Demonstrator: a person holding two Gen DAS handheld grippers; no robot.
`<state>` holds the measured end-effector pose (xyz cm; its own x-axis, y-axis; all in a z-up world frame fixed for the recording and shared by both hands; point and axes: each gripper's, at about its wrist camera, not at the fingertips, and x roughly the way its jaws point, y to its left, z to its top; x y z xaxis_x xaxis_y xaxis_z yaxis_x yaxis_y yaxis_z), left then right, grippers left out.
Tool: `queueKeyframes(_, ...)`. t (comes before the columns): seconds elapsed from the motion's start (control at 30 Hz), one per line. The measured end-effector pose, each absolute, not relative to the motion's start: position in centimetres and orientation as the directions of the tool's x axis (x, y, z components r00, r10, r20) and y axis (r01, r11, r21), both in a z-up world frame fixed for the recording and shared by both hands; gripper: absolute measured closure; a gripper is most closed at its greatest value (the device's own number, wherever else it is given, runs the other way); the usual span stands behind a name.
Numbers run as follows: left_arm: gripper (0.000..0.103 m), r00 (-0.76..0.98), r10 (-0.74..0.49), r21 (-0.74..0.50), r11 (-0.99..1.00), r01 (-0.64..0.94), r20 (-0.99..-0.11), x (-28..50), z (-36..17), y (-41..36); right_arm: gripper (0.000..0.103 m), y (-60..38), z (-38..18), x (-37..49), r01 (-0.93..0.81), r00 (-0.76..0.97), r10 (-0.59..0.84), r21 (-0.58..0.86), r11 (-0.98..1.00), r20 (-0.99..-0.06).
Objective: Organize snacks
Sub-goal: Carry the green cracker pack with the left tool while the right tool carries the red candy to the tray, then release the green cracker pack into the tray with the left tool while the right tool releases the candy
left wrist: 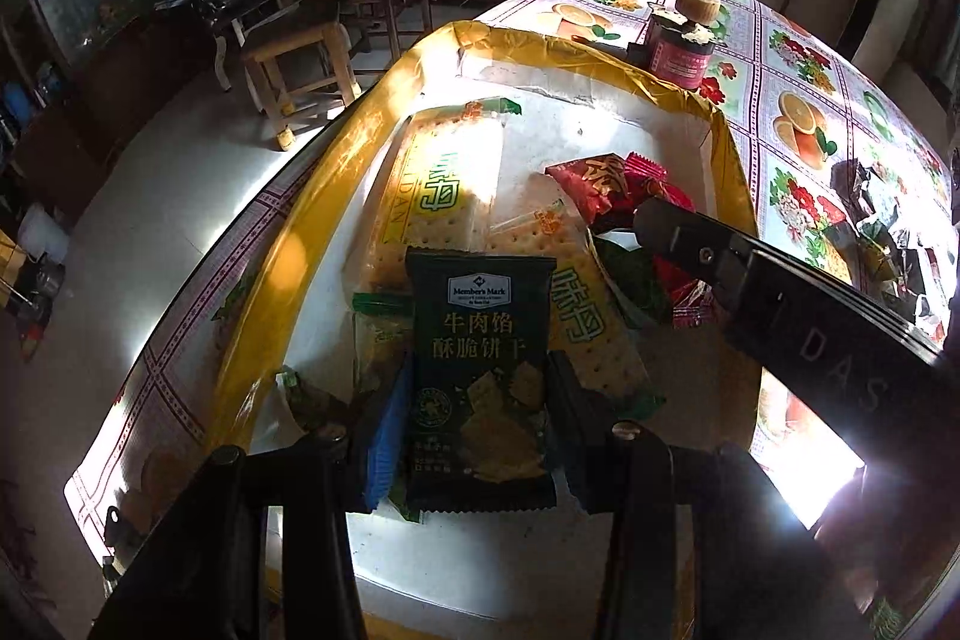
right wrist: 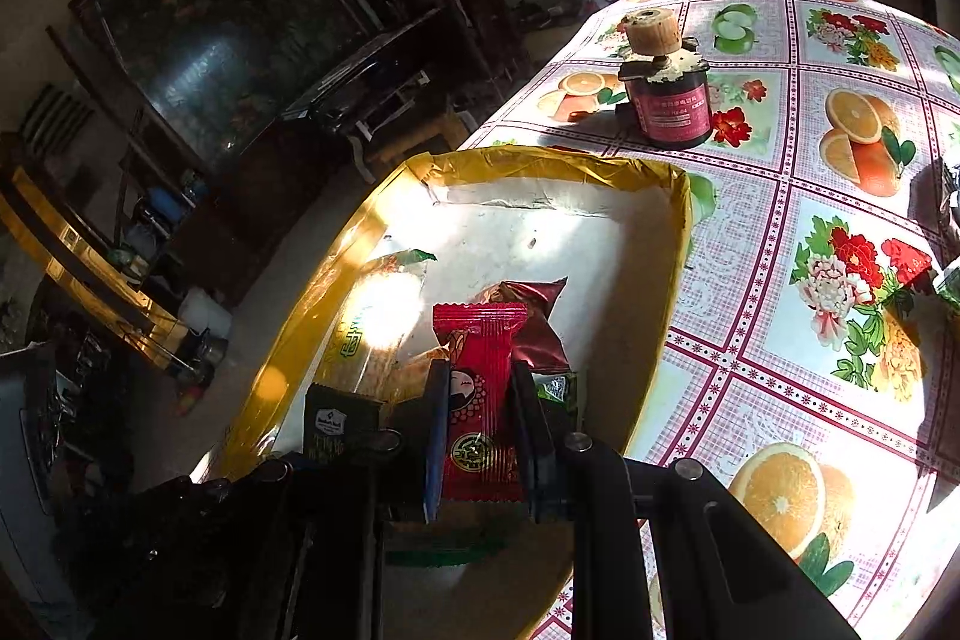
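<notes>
Your left claw [left wrist: 480,394] grips a dark green cracker pack [left wrist: 480,370] over the yellow-rimmed tray [left wrist: 360,142]; your right claw [right wrist: 480,436] pinches a red snack packet [right wrist: 480,400] above the same tray; cracker sleeves [left wrist: 444,178] and red wrappers [left wrist: 600,184] lie inside; the tray sits on the counter [right wrist: 780,232], a dark jar [right wrist: 669,100] beyond it.

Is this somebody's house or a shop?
Most likely a house, a living or dining room. The table wears a cloth printed with fruit and flowers, a big fish tank stands by the wall, and a wooden stool sits on the floor.
</notes>
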<state>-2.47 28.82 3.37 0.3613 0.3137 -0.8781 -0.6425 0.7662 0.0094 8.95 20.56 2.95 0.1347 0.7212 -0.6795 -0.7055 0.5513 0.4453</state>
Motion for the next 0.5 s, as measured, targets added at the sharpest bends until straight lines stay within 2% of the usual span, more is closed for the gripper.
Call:
queueKeyframes(0.43,0.056,0.365,0.350,0.043,0.770,-0.637,-0.863,-2.55,3.95,28.53,0.078,20.87,2.66,9.76,-0.693,0.132,0.724,0.459,0.555,-0.677)
queueKeyframes(0.5,0.046,0.369,0.357,0.046,0.770,-0.636,-0.858,-2.67,4.31,28.40,0.078,20.70,2.83,9.62,-0.693,0.137,0.724,0.456,0.557,-0.676)
